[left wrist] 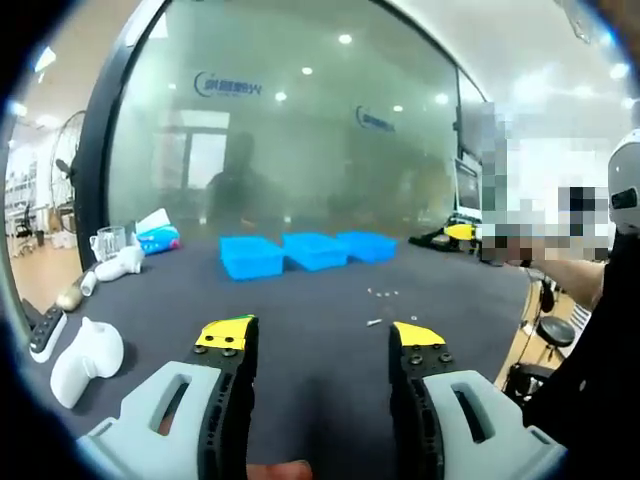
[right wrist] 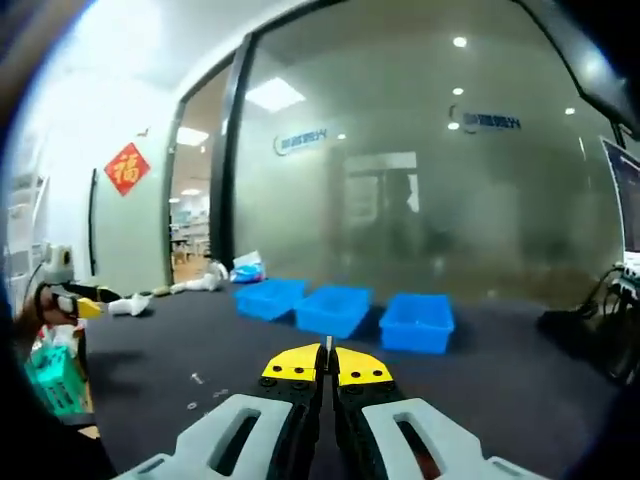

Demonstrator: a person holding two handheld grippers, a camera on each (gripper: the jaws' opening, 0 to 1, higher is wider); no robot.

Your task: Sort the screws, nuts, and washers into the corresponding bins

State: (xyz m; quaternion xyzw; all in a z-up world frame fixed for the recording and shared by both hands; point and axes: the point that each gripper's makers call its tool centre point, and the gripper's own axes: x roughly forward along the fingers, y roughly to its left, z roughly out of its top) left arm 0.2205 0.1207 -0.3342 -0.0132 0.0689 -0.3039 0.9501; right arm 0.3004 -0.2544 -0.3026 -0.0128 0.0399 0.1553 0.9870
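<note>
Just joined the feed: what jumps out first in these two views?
Three blue bins sit in a row at the far side of the dark table, before a frosted glass wall. The right gripper is shut on something small and thin; the left gripper is open, small hardware scattered ahead.

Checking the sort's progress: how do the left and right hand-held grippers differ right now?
The left hand-held gripper has its jaws spread wide and empty; the right hand-held gripper has its jaws shut on a small metal piece, likely a screw. Both have yellow tips and face the blue bins.
</note>
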